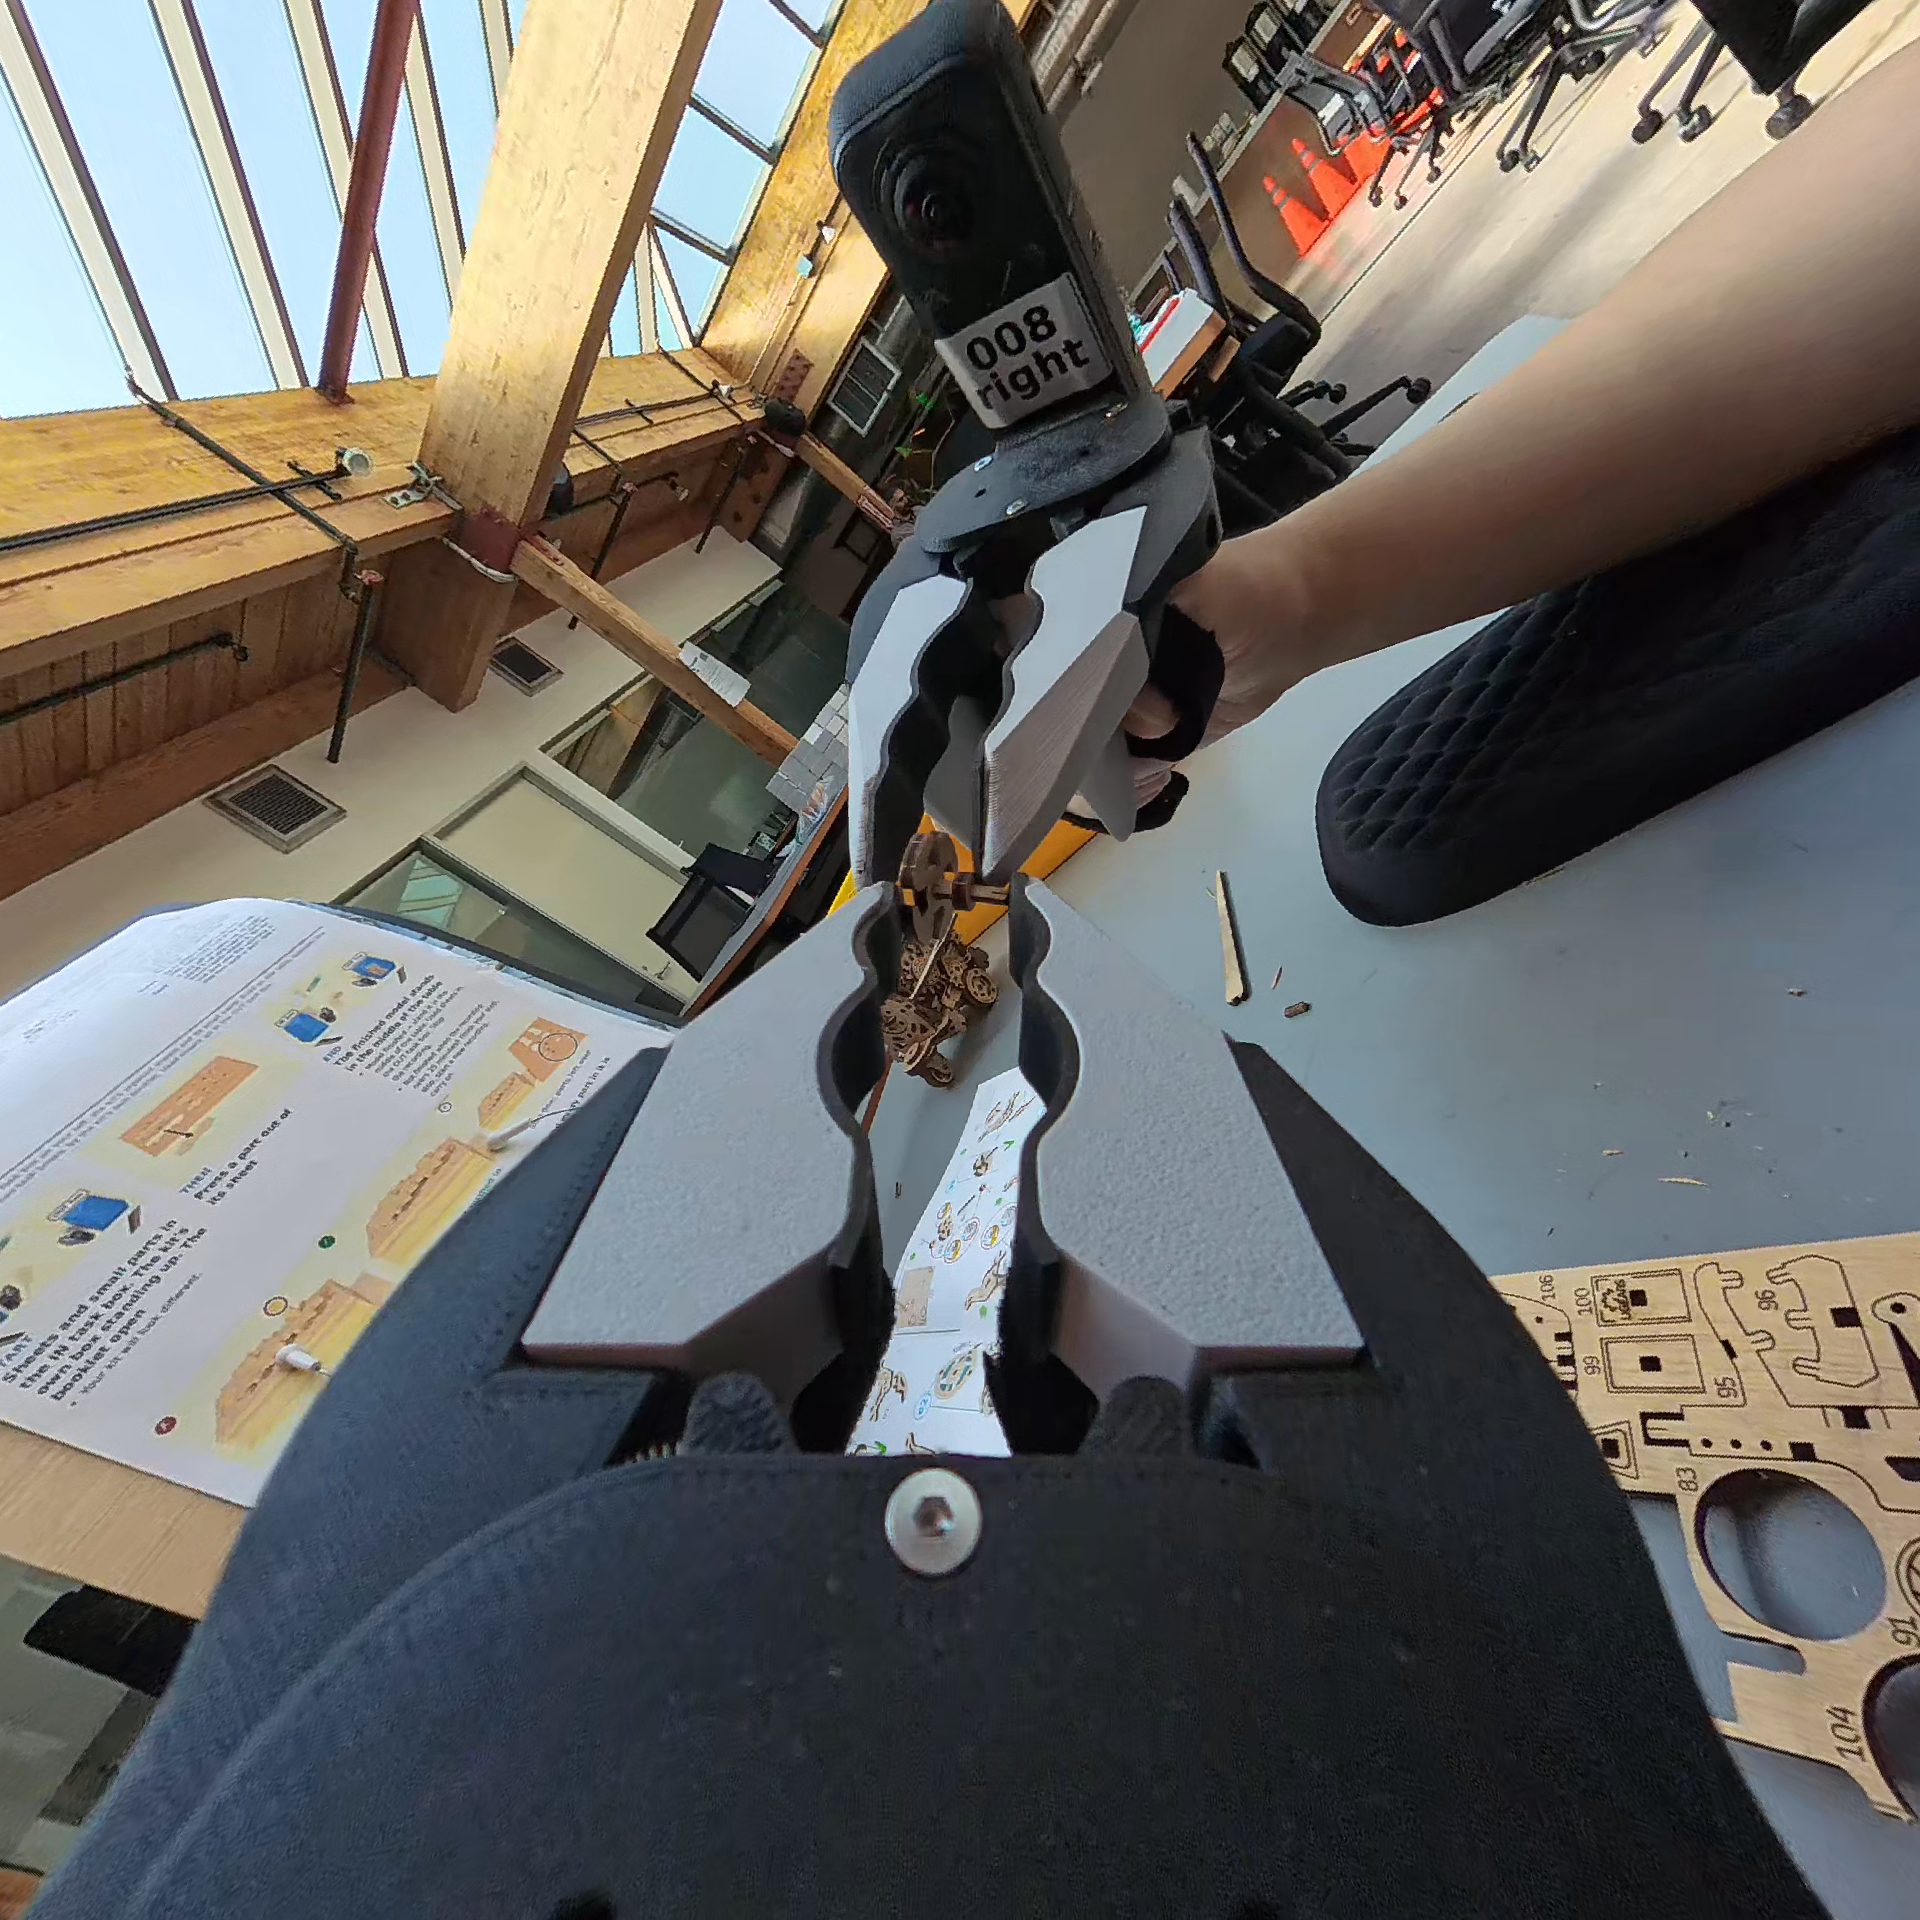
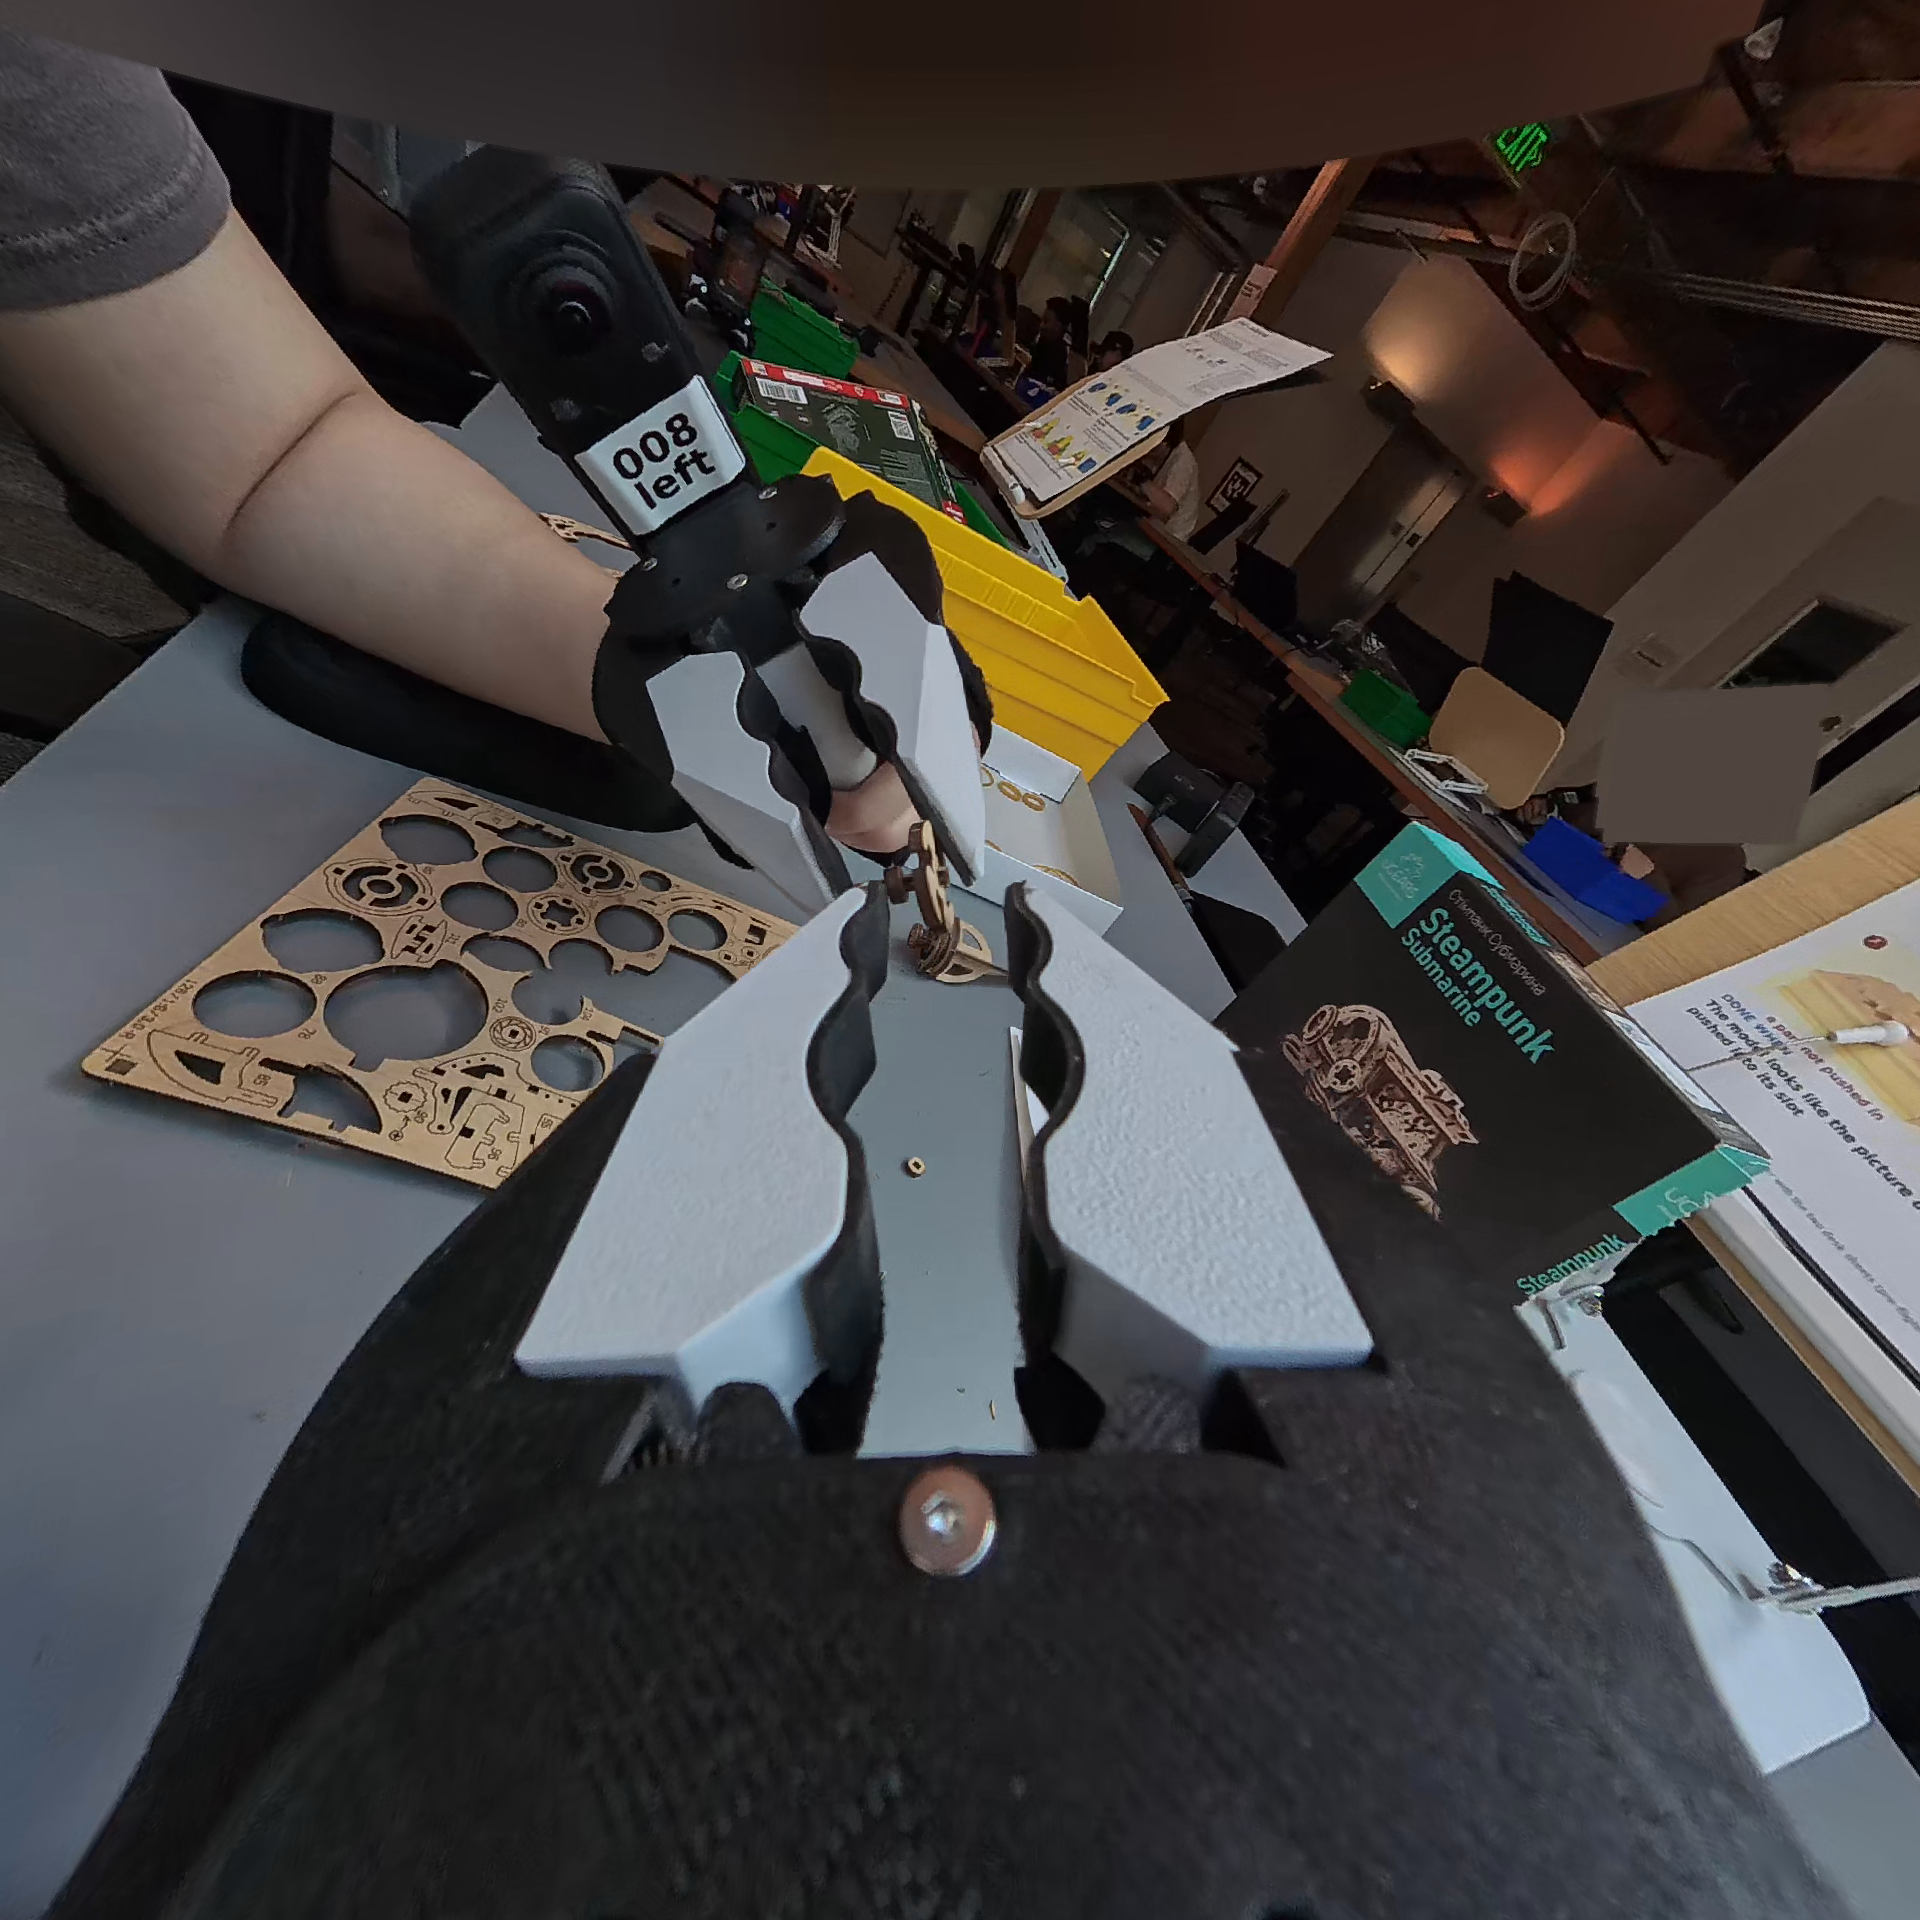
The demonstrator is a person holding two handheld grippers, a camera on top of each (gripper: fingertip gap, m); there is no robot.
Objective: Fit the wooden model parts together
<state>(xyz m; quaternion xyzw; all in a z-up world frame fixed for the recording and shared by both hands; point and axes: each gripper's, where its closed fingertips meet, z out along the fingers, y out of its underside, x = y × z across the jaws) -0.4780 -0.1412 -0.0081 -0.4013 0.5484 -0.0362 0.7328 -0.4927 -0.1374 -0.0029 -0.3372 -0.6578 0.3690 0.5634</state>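
Meeting tip to tip above the grey table, left gripper and right gripper with fingers parted around a small brown wooden gear assembly, true grip unclear, part half hidden by fingertips, larger gear model beyond.

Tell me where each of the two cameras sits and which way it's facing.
Left wrist view: on the left gripper, looking up along its fingers at the right gripper, hand and forearm.
Right wrist view: on the right gripper, looking across the table at the left gripper and arm.
Shared: the small wooden part between both tips.
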